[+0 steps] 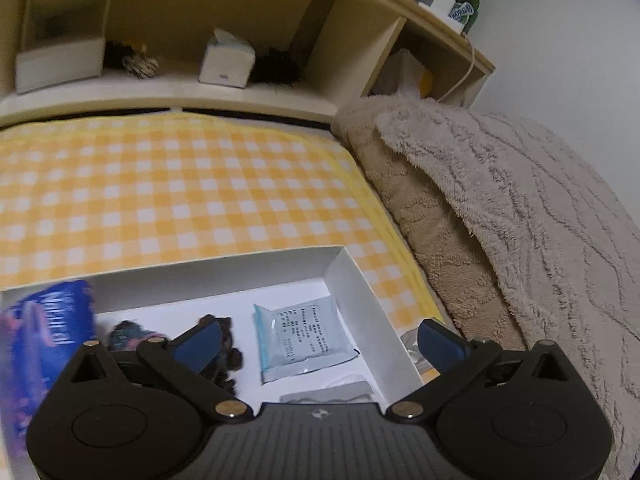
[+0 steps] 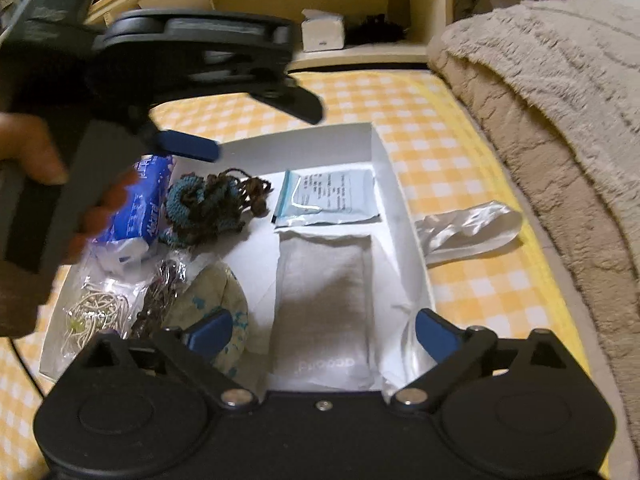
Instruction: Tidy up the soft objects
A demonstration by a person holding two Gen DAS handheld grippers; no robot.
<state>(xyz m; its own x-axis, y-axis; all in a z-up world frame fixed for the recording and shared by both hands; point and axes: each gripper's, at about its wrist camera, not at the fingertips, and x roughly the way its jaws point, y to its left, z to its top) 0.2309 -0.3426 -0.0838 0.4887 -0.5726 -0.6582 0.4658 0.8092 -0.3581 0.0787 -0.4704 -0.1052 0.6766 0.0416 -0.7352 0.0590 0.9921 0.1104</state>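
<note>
Left gripper (image 1: 320,342): its fingers (image 1: 198,344) stand wide with nothing between them; it hangs over the box, angled down, likely because it has nothing left to carry there.
Right gripper (image 2: 322,334): fingers (image 2: 434,336) also spread wide and empty, tilted down over the near end of the box.
White box (image 2: 404,216): lies on the bed's yellow checked sheet (image 2: 460,168), under both pairs of fingers; it seems to serve as the collecting tray for the soft things.
Grey pouch (image 2: 320,312): lies flat in the box between the right fingers and just ahead of them, lengthwise along the box wall, so it takes little room.
Clear sachet (image 2: 328,196): flat in the far corner, beyond the pouch, ahead of both pairs of fingers.
Knitted teal-and-brown bundle (image 2: 208,208): heaped mid-box, ahead of the right gripper's left finger.
Blue tissue pack (image 2: 140,204): at the box's left end, partly behind the hand (image 2: 44,184) that holds the left gripper.
Rubber bands in plastic (image 2: 96,312): near corner, left of the right fingers.
White crumpled piece (image 2: 468,228): on the sheet outside the box, ahead and right of the right fingers; what it is cannot be told, and it looks like the one soft thing not yet put away.
Beige blanket (image 2: 560,120): piled along the right, well beyond the fingers.
</note>
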